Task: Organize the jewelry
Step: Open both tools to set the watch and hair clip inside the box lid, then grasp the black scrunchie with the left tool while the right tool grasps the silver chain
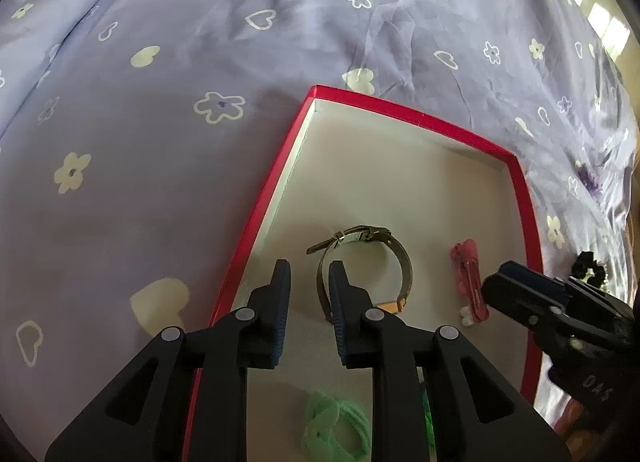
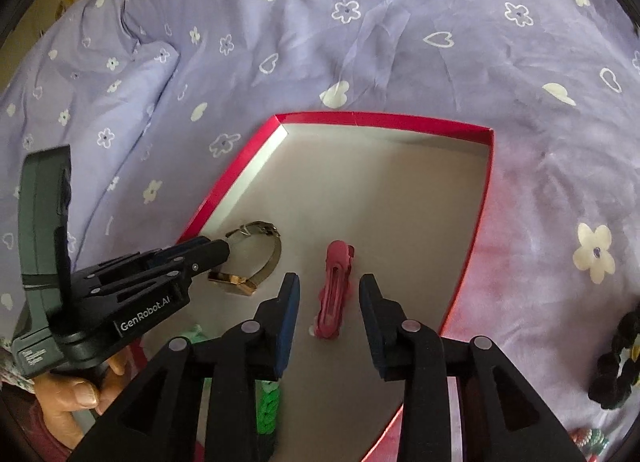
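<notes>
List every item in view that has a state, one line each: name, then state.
Red box: open, no lid on.
Wristwatch: strap buckled in a loop, lying in the box.
Pink hair clip: closed, lying flat in the box.
Green hair tie: lying loose in the box.
Left gripper: open, empty.
Right gripper: open, straddling the clip.
Black scrunchie: outside the box, on the bedsheet.

Both grippers were matte black, each finger point(image 1: 280, 302) lined with a ribbed blue pad and pinned by round silver rivets. The left gripper point(image 2: 218, 254) bore white "GenRobot.AI" lettering and a grey-green upright housing. A hand point(image 2: 76, 394) gripped its handle.
</notes>
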Demonstrator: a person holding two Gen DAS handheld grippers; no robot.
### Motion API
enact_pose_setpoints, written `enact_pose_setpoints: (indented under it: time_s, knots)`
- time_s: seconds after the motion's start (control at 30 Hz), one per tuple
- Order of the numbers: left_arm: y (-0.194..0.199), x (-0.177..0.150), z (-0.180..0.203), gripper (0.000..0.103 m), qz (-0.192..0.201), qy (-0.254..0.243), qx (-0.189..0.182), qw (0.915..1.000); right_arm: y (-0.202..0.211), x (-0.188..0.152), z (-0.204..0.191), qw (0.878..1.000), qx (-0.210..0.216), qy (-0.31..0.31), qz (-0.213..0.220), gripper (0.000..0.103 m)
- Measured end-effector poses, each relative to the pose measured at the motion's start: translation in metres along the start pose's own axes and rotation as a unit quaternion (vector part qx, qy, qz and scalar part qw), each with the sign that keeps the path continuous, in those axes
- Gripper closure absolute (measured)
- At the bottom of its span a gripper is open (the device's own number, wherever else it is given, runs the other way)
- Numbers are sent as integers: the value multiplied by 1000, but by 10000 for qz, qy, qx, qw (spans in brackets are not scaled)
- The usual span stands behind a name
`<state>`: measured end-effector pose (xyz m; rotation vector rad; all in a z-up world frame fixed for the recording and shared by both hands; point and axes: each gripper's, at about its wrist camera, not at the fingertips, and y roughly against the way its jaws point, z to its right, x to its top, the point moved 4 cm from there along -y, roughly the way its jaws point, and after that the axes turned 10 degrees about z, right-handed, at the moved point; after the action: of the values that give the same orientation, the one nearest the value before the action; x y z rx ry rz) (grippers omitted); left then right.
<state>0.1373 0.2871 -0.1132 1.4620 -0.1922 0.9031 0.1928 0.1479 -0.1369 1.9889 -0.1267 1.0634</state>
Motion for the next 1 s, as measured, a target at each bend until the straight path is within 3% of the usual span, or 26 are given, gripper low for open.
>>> enact_pose_setpoints:
  time_s: [0.13, 0.33, 1.0]
  knots:
    - [15, 1, 4, 85, 103, 56, -86, 9999, 21, 2, 0, 9997, 94, -78, 208, 69]
    - [43, -2, 24, 76, 298, 12, -276, 9992, 57, -4, 14, 9984, 151, -302, 461, 69]
    - [81, -40, 152, 72, 239, -625, -1160, 9910, 182, -60, 134, 9824, -654, -1368, 1090, 69]
